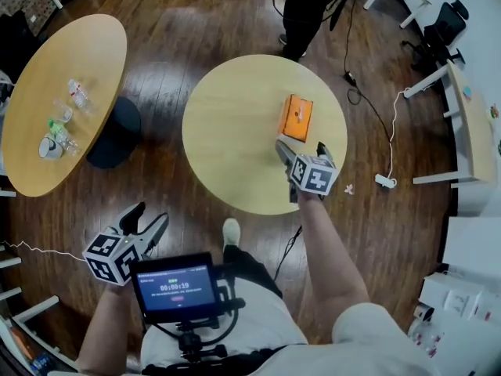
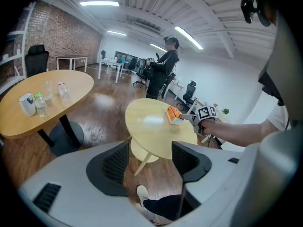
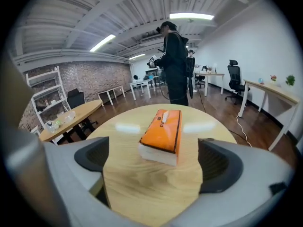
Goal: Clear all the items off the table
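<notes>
Round wooden table (image 1: 227, 139) sits mid-floor. A bigger oval table (image 1: 55, 92) stands well left of the round table, carrying clear bottles and a white cup (image 1: 50, 147). A person in black (image 1: 307, 6) stands past the round table's far edge.

Right arm is stretched forward, forearm bare, reaching over the round table's near-right rim. The right gripper (image 1: 302, 153) is tilted downward with its marker cube on top and aims across the tabletop. Its fingers are spread wide and nothing is clamped between them; only bare wood lies between the pads.

Left arm is bent and pulled in close to the body, off the round table's near-left side and over the floor. The left gripper (image 1: 147, 220) points forward and down. Its jaws are apart and empty, and floor and a white shoe (image 2: 143, 193) show through the gap.

An orange tissue box (image 1: 297, 117) lies flat on the right half of the round table, just ahead of the right gripper's tips, untouched.

A small monitor (image 1: 176, 287) sits at the wearer's chest, on the near side of the round table.
</notes>
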Available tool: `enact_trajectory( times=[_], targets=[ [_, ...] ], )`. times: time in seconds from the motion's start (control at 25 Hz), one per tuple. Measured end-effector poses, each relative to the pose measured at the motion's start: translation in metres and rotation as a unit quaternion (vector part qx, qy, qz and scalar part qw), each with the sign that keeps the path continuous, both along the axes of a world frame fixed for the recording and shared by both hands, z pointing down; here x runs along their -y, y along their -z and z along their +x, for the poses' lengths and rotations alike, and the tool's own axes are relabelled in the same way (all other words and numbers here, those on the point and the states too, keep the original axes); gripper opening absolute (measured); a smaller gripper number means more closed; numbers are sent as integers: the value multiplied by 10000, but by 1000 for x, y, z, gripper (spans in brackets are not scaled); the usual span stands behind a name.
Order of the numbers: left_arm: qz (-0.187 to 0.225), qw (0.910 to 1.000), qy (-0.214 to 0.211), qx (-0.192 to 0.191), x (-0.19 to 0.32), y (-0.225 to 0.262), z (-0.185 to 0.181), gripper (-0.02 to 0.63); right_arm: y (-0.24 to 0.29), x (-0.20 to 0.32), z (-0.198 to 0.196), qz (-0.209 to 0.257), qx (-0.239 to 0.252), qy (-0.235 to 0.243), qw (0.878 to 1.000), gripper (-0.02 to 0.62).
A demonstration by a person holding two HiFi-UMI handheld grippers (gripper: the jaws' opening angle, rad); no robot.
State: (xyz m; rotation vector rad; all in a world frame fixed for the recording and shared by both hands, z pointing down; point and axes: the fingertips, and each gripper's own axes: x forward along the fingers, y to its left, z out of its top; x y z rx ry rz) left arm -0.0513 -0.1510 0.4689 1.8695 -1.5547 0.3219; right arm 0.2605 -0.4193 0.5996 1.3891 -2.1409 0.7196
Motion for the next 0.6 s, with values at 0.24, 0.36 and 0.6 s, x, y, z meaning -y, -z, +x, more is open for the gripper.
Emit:
enact_trajectory(
  times=[0.24,0.36,0.6],
  targets=[
    [-125,9992,372,89,12,0,-4,288,-51,42,-11,-517,-308,109,9981,600],
    [-201,9988,436,99,14,-2,-3,288,-72,47,-11,-728,-534,145,9958,600],
    [-253,9982,505,181,22,0,-4,288,-80,51,-16,-646,-433,280,9966,519]
  ],
)
